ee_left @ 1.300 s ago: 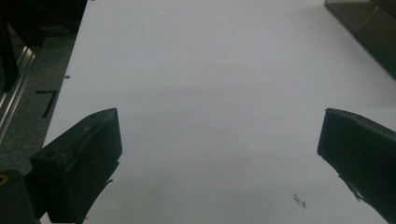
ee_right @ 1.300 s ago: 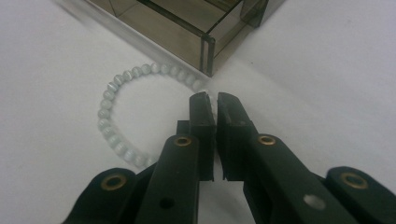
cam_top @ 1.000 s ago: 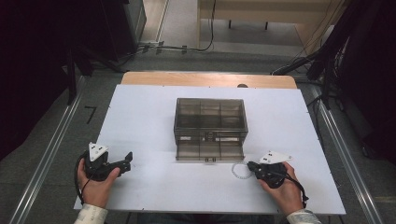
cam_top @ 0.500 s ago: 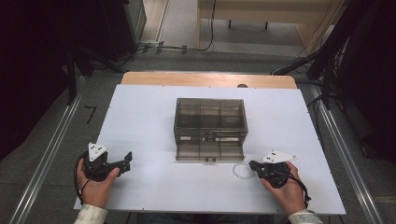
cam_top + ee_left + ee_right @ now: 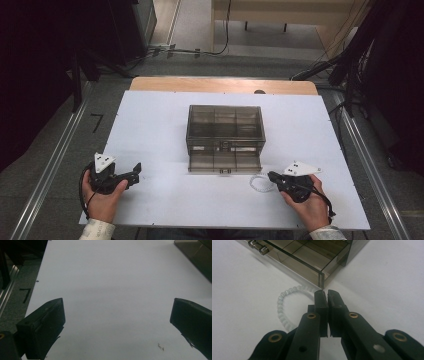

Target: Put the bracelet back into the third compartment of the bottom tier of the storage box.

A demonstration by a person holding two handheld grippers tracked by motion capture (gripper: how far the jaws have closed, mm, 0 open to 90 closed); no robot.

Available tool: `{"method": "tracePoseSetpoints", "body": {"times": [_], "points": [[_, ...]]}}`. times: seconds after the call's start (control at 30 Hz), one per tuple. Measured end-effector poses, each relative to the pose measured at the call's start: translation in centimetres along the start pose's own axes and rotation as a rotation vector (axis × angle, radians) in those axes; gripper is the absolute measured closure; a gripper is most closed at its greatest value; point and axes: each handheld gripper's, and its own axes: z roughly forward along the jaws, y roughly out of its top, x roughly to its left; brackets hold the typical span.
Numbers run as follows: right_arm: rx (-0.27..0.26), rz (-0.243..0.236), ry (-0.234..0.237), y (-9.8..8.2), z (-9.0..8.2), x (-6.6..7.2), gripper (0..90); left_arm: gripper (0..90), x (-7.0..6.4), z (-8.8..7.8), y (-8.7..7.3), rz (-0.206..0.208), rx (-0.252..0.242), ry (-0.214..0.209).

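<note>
White table (image 5: 165, 125) lies bare around the wide-open left gripper (image 5: 136, 170); right gripper (image 5: 327, 293) pinches the bead bracelet (image 5: 283, 305) beside the drawer's (image 5: 312, 262) corner

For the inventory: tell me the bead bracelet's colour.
Milky white, translucent bead bracelet; clearest in the right gripper view.

One smoky plastic drawer box (image 5: 225, 125), one white bead bracelet (image 5: 284, 307), two handheld grippers: left (image 5: 131, 172), right (image 5: 272, 176).
</note>
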Motion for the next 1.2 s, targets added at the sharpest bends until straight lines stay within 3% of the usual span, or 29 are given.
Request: {"method": "tracePoseSetpoints", "body": {"times": [0.5, 0.9, 1.2], "points": [[-0.025, -0.014, -0.011, 0.2, -0.7, 0.3, 85.1, 0.0, 0.0, -0.1, 0.0, -0.003, -0.004, 0.003], [-0.049, 0.015, 0.025, 0.6, -1.3, 0.0, 85.1, 0.0, 0.0, -0.1, 0.0, 0.0, -0.002, 0.004], [-0.066, 0.021, 0.024, 0.8, -1.8, 0.0, 85.2, 0.0, 0.1, 0.0, 0.0, 0.0, -0.001, 0.002]]}}
